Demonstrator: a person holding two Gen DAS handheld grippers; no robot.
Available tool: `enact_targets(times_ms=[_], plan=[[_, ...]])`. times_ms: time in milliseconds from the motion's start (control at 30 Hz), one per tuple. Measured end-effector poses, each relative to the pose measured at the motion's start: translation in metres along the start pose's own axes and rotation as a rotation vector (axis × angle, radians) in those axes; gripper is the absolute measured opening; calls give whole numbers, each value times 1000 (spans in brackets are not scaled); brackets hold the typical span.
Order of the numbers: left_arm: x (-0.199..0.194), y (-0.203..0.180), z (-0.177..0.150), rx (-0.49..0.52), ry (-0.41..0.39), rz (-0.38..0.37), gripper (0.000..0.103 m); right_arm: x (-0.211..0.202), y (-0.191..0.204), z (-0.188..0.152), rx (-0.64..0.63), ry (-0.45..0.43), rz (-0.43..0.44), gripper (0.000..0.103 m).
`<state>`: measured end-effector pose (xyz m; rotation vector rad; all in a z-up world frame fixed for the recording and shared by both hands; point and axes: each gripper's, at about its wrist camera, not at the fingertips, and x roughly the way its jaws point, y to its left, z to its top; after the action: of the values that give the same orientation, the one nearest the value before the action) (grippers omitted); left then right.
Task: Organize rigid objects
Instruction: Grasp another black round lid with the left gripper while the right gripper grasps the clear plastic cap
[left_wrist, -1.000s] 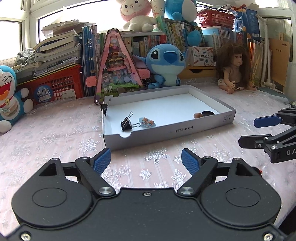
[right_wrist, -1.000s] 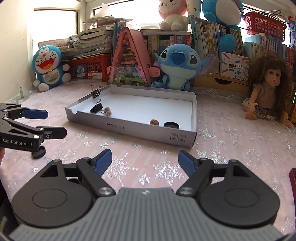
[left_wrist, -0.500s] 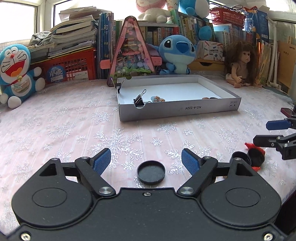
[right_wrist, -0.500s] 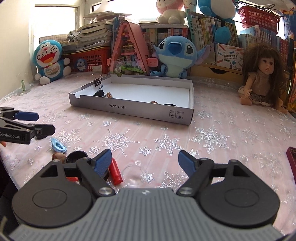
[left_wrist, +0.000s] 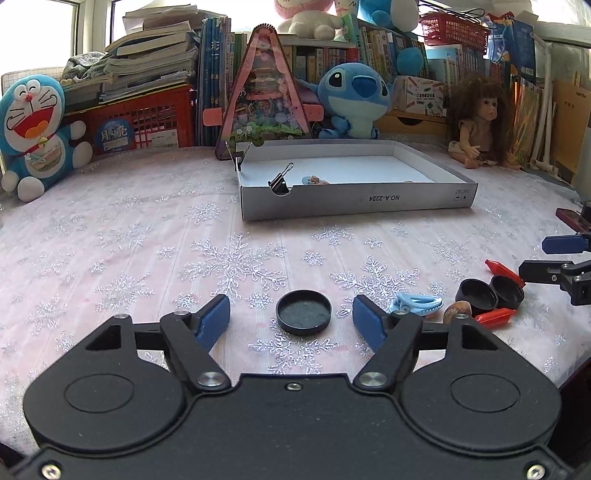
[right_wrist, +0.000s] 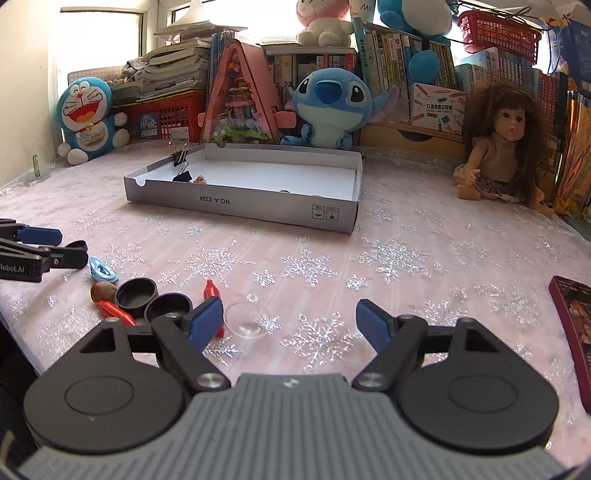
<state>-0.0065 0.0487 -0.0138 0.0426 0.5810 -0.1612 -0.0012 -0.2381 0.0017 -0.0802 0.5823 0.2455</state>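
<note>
just round black plastic lid (left_wrist: 303, 312)

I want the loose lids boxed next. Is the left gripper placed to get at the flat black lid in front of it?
Probably yes. The flat black lid lies alone on the tablecloth between the left gripper pads, untouched, as the jaws close. Nothing blocks it; the blue hair clip sits clear to one side.

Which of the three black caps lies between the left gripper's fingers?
The lone cap, apart from the two touching caps beside the red pieces; left gripper closing, not yet touching.
</note>
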Motion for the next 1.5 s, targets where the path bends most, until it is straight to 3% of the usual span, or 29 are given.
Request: enact_targets(times_ms=[533,767,933,1133,1300,1500], plan=[[0,-8,-3,47,-6,-26,46,-1,-6,-7,14,14,-33,87],[-2,-11,-6,52,-12,-35,41,-1,-1,-11,-15,-9,-73,87],[-2,-10,-6,43,-17,-35,32,-1,3,-13,-15,-17,-60,87],[-2,-9,-5,33,-20,-33,30,-1,7,-12,-25,-25,-33,87],[-2,-9,-5,34,-26,-20,30,-4,10,-11,-37,-43,-27,78],[-2,-9,-1,23,-39,-10,30,-7,12,-9,-45,-47,-22,54]])
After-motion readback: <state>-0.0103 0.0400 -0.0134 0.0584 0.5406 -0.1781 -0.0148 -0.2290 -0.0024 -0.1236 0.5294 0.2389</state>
